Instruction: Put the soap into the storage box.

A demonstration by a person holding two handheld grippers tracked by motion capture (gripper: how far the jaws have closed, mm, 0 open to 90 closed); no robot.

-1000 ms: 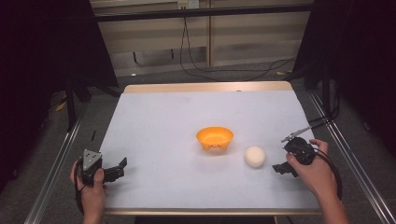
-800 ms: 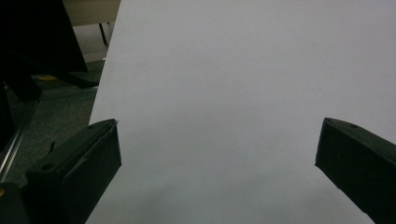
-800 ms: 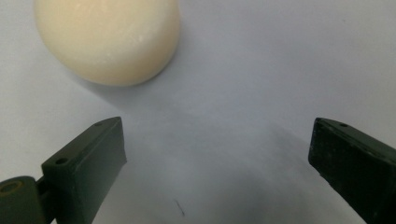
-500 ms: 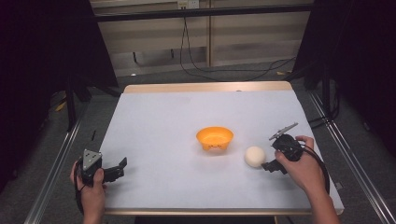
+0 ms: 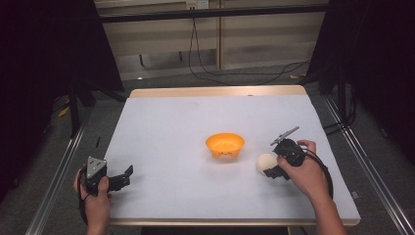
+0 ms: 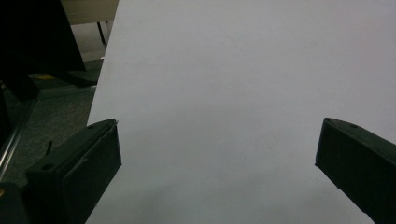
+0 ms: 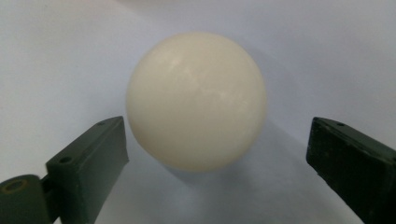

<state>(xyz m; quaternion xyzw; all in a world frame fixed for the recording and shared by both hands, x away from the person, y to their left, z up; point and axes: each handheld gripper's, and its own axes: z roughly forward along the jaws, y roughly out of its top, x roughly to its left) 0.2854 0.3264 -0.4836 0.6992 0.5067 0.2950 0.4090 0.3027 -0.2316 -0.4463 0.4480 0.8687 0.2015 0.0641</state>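
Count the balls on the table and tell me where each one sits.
1. The cream ball lies on the white table right of the orange bowl, just ahead of the open right gripper. The bowl's inside looks empty.

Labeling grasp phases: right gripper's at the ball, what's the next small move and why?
Probably ease the right gripper slightly forward, then close. In its own view the cream ball sits centred ahead of the jaws, which stand wide open, neither touching it. The ball rests on the white table beside the orange bowl, and being round may roll if nudged off-centre.
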